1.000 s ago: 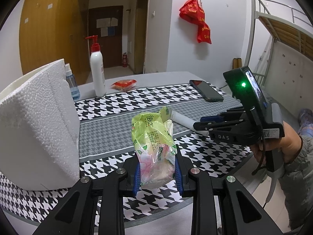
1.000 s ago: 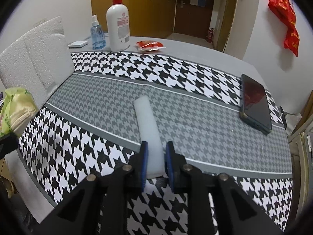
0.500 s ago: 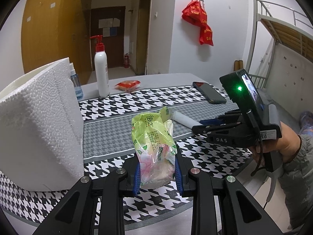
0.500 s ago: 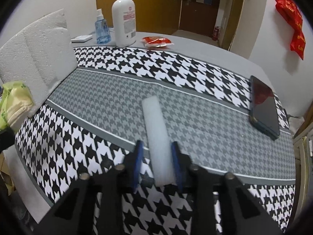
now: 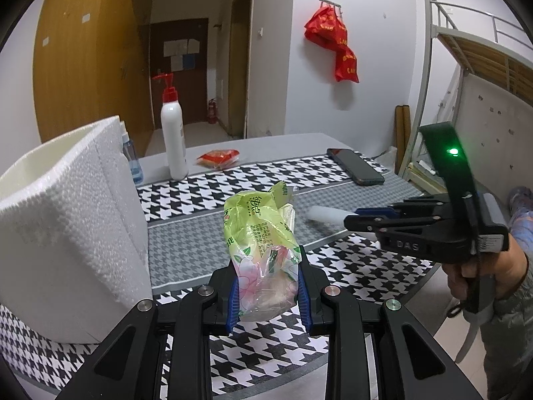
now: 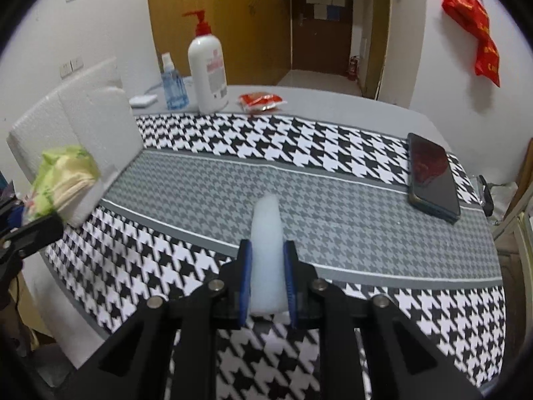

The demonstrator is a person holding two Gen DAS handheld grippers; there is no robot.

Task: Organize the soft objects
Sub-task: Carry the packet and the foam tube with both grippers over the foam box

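1. Since a sec ago my right gripper [image 6: 266,278] has lifted the white foam stick [image 6: 266,250] off the houndstooth cloth [image 6: 333,153]; pads clamped on it
2. Left gripper [image 5: 268,291] pinches green plastic bag [image 5: 260,233], beside foam box [image 5: 66,220]

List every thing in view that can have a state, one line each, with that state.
Left gripper: shut on the tissue pack.
Tissue pack: clamped, upright, crumpled.
Right gripper: shut on the foam stick.
Foam stick: clamped at its near end, far end off the cloth.
Foam box: open-topped, standing on the cloth.
Pump bottle: upright.
Spray bottle: upright.
Phone: lying flat, screen dark.
Red packet: lying flat.
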